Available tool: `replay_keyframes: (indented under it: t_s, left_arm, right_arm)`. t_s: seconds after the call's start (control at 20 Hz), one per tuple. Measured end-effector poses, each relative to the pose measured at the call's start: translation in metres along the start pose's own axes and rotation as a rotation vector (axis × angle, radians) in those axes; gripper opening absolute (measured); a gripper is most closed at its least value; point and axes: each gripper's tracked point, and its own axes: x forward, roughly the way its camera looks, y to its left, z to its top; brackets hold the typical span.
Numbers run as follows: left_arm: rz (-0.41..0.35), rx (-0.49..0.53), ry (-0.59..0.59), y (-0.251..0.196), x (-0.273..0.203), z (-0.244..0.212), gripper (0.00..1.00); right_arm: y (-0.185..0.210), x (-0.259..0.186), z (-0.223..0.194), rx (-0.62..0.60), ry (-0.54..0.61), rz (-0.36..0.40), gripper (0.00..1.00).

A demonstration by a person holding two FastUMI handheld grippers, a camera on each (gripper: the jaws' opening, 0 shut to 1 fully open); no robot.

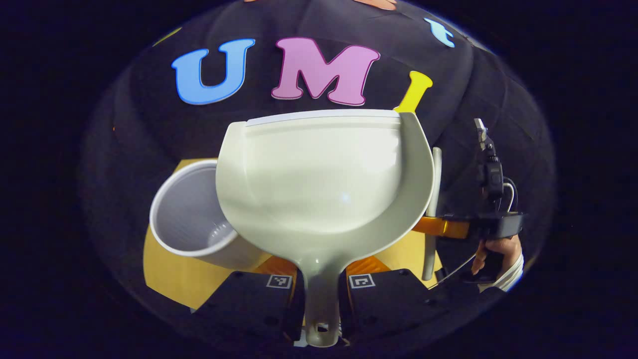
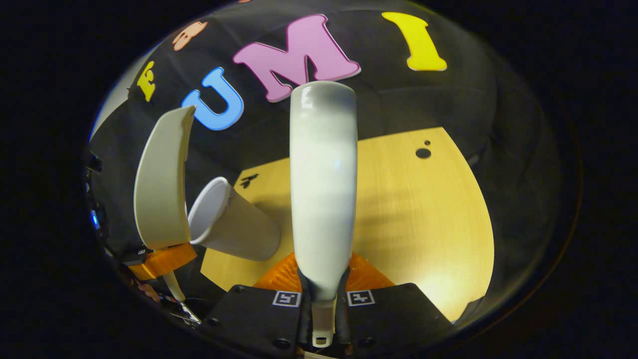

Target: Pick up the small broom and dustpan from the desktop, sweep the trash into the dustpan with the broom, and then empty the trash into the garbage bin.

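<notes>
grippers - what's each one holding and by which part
Left gripper holds the dustpan by its handle. Right gripper holds the broom by the narrow handle end.

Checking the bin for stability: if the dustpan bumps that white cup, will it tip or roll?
The cup already leans well off upright, so it would likely topple easily. It looks thin-walled, probably light. Being round, it may roll across the table. The dustpan hangs close over it.
</notes>
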Motion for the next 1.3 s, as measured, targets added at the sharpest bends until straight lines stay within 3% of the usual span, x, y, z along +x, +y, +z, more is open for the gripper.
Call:
replay_keyframes:
  t_s: [0.15, 0.25, 0.35, 0.45, 0.6, 0.8, 0.95, 1.0, 1.05, 1.3]
  left_arm:
    - [0.058, 0.012, 0.16, 0.012, 0.049, -0.059, 0.25]
    - [0.045, -0.021, 0.287, 0.014, 0.091, -0.093, 0.25]
    - [0.047, -0.081, 0.37, 0.028, 0.114, -0.111, 0.25]
    - [0.125, -0.046, 0.425, 0.042, 0.116, -0.105, 0.26]
    - [0.235, 0.055, 0.485, 0.048, 0.102, -0.099, 0.25]
    - [0.211, 0.025, 0.551, 0.041, 0.092, -0.095, 0.25]
    - [0.261, 0.094, 0.562, 0.045, 0.091, -0.087, 0.26]
    - [0.26, 0.094, 0.56, 0.044, 0.091, -0.085, 0.26]
    - [0.262, 0.086, 0.559, 0.045, 0.092, -0.089, 0.26]
    - [0.273, 0.098, 0.57, 0.044, 0.092, -0.088, 0.28]
  right_arm:
    - [-0.024, 0.041, -0.058, 0.041, 0.154, -0.07, 0.2]
    - [-0.031, 0.069, -0.09, 0.05, 0.252, -0.095, 0.19]
    - [-0.037, 0.088, -0.117, 0.058, 0.343, -0.129, 0.2]
    - [-0.044, 0.106, -0.13, 0.028, 0.404, -0.178, 0.2]
    - [-0.065, 0.122, -0.145, -0.026, 0.456, -0.251, 0.19]
    - [-0.078, 0.129, -0.164, -0.045, 0.514, -0.313, 0.19]
    - [-0.085, 0.132, -0.175, -0.049, 0.563, -0.34, 0.2]
    - [-0.084, 0.133, -0.174, -0.038, 0.557, -0.338, 0.14]
    - [-0.085, 0.135, -0.173, -0.031, 0.55, -0.342, 0.2]
    - [-0.085, 0.134, -0.173, -0.007, 0.568, -0.355, 0.25]
